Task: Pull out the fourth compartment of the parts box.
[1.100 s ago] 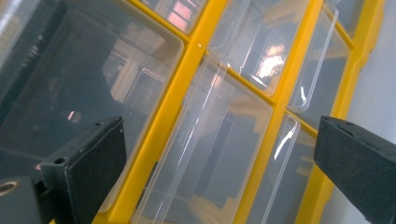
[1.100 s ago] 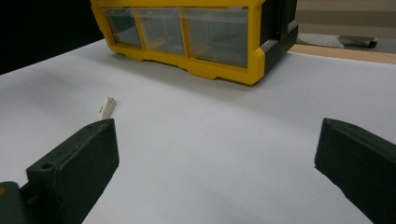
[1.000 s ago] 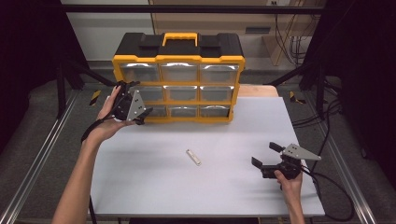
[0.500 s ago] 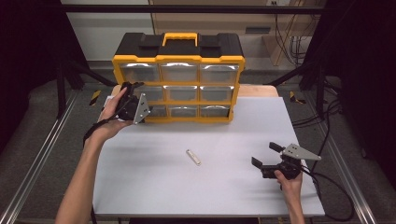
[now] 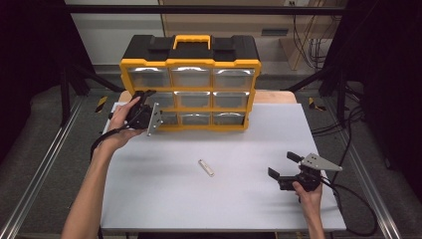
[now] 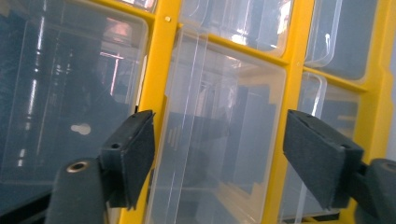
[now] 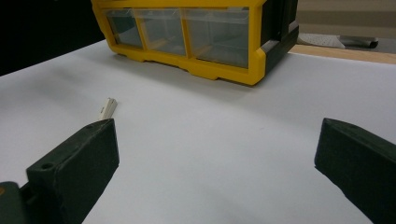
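The left gripper (image 6: pixel 219 158) view shows a clear drawer (image 6: pixel 219 140) between its closing jaws, pads not yet touching; the high view shows nine drawers in the one organizer (image 5: pixel 191 82). The right gripper (image 5: pixel 284 169) stands spread, one small bar (image 5: pixel 206 168) ahead of its left jaw.

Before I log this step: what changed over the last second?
The left gripper edged closer to the organizer, and its jaws have just been closing around a clear drawer's front, pads not yet touching. The right gripper and the small bar stayed put.
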Demonstrator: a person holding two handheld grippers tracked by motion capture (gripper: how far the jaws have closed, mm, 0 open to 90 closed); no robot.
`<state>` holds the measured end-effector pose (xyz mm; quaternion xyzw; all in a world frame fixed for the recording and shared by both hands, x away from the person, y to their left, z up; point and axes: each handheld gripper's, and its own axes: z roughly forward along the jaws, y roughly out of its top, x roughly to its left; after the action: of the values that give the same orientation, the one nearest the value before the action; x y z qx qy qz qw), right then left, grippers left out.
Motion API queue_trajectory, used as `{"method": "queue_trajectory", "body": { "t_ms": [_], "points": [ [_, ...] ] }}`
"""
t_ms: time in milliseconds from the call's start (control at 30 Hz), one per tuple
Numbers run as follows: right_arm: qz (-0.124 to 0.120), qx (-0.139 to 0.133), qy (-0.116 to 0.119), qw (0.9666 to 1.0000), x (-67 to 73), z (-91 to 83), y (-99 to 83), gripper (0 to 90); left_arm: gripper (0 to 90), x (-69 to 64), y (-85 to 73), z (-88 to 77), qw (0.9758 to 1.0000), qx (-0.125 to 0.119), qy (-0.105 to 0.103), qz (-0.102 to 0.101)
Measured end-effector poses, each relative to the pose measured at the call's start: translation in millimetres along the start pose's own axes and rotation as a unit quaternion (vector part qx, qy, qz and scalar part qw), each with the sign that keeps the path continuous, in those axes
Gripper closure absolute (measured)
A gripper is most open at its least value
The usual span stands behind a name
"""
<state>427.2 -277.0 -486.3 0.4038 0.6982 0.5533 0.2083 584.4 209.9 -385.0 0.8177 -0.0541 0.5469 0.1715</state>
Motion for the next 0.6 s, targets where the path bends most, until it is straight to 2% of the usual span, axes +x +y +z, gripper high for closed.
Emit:
{"method": "queue_trajectory", "body": {
  "t_ms": [300,500,600],
  "points": [
    [0.000,0.001,0.000,1.0000,0.0,0.2,-0.1,0.4,35.1,-1.3,-1.2,1.4,0.9995,0.008,0.018,0.025],
    [0.000,0.001,0.000,1.0000,0.1,0.4,-0.1,0.3,43.4,-2.4,-0.9,1.0,0.9982,0.014,0.037,0.045],
    [0.000,0.001,0.000,1.0000,0.2,0.6,-0.1,0.3,43.9,-4.4,-1.3,1.8,0.9978,0.013,0.044,0.048]
  ]
}}
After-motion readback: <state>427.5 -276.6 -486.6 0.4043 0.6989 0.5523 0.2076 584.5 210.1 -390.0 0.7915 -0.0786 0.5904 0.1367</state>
